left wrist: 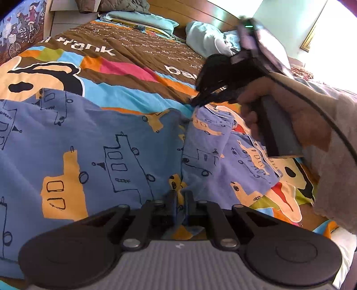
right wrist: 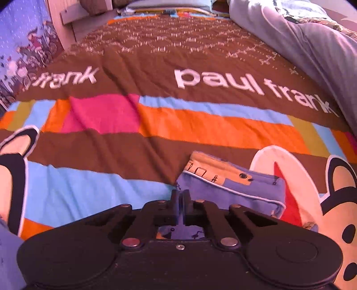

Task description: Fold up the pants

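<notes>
A: Pants (left wrist: 93, 142) are on the bed (right wrist: 156, 116), bunched up. My left hand-held gripper (left wrist: 180, 198) is clamped on them.

B: And the right?

A: My right hand-held gripper (right wrist: 181, 198) pinches their edge too.

Right tool (left wrist: 196, 101) smeared by motion blur — pants (left wrist: 100, 142) run off-frame.

Home bedroom, prob. a kid's room. Bed (right wrist: 156, 142) fills both views, covered w/ a bright cartoon duvet (right wrist: 200, 125): brown, orange, pink & blue bands, "paul frank" lettering, monkey face at lower right of the right wrist view. Pillows (left wrist: 142, 20) at the wooden headboard (left wrist: 200, 15), top centre of the left wrist view. Illustrated cartoon panel (left wrist: 20, 29) at upper left. Daylight from a window (left wrist: 334, 33) at upper right.
</notes>
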Demonstrator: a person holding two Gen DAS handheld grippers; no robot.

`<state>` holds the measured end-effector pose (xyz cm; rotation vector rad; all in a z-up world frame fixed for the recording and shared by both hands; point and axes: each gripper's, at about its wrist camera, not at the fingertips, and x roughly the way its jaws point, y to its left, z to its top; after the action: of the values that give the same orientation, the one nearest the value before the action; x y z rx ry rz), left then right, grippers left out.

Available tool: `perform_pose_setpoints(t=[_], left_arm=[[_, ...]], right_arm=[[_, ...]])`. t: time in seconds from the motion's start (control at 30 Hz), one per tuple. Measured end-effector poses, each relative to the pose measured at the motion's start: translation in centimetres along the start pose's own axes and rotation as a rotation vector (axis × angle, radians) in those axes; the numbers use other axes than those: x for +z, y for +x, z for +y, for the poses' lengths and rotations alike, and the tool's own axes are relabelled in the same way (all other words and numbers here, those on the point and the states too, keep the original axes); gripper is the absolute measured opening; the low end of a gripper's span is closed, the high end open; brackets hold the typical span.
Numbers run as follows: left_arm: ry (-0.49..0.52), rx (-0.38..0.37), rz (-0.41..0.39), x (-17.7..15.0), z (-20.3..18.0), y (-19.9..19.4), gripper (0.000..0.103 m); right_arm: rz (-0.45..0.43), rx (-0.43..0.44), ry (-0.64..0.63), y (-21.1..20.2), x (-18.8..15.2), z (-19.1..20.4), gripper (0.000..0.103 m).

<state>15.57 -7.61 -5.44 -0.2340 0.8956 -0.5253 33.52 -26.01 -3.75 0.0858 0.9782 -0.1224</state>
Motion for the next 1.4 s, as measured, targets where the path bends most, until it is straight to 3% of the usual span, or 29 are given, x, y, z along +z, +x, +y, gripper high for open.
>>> perform_pose_setpoints(t=[0.23, 0.4, 0.53, 0.7, 0.8, 0.83, 0.87, 0.9, 1.03, 1.17, 1.23, 1.3, 1.4], left_arm=[[0.134, -0.021, -0.055, -0.2, -2.2, -1.1, 0.003], [0.3, 0.055, -0.08, -1.1, -5.3, -1.4, 0.003], [0.346, 0.104, -0.042, -1.4, -6.3, -0.7, 0.003], [0.403, 0.17, 0.005, -1.7, -7.1, 0.3, 0.003], [0.468, 0.219, 0.01, -2.3, -8.1, 0.7, 0.003], [0.487, 0.233, 0.012, -2.4, -8.3, 0.8, 0.004], [0.503, 0.247, 0.013, -2.6, -8.6, 0.9, 0.004], [0.516, 0.258, 0.014, -2.7, -8.8, 1.1, 0.004], [0.543, 0.282, 0.015, -3.0, -9.3, 1.2, 0.004], [0.562, 0.301, 0.01, -3.2, -9.5, 1.3, 0.004], [0.557, 0.317, -0.01, -3.2, -9.5, 1.0, 0.003], [0.529, 0.324, -0.05, -2.7, -9.5, 0.1, 0.002], [0.545, 0.332, -0.073, -1.6, -10.0, -1.3, 0.002]], right_arm=[[-0.174, 0.122, 0.13, -7.3, -0.9, -6.2, 0.0], [-0.242, 0.186, 0.323, -11.7, -6.1, -13.8, 0.0], [-0.177, 0.23, 0.484, -11.0, -11.3, -18.6, 0.0], [-0.136, 0.28, 0.553, -8.8, -15.6, -20.7, 0.0], [-0.084, 0.335, 0.623, -7.4, -16.6, -21.7, 0.009], [-0.076, 0.358, 0.64, -7.3, -16.6, -22.0, 0.015], [-0.078, 0.386, 0.649, -7.3, -16.4, -22.3, 0.029], [-0.084, 0.403, 0.649, -7.3, -16.2, -22.5, 0.034], [-0.104, 0.375, 0.654, -7.4, -15.1, -23.0, 0.04], [-0.1, 0.359, 0.683, -6.7, -15.3, -23.8, 0.036], [-0.108, 0.353, 0.685, -6.4, -15.3, -24.0, 0.026], [-0.14, 0.334, 0.681, -6.4, -15.5, -24.0, 0.007], [-0.164, 0.374, 0.727, -7.1, -15.9, -24.3, 0.001]])
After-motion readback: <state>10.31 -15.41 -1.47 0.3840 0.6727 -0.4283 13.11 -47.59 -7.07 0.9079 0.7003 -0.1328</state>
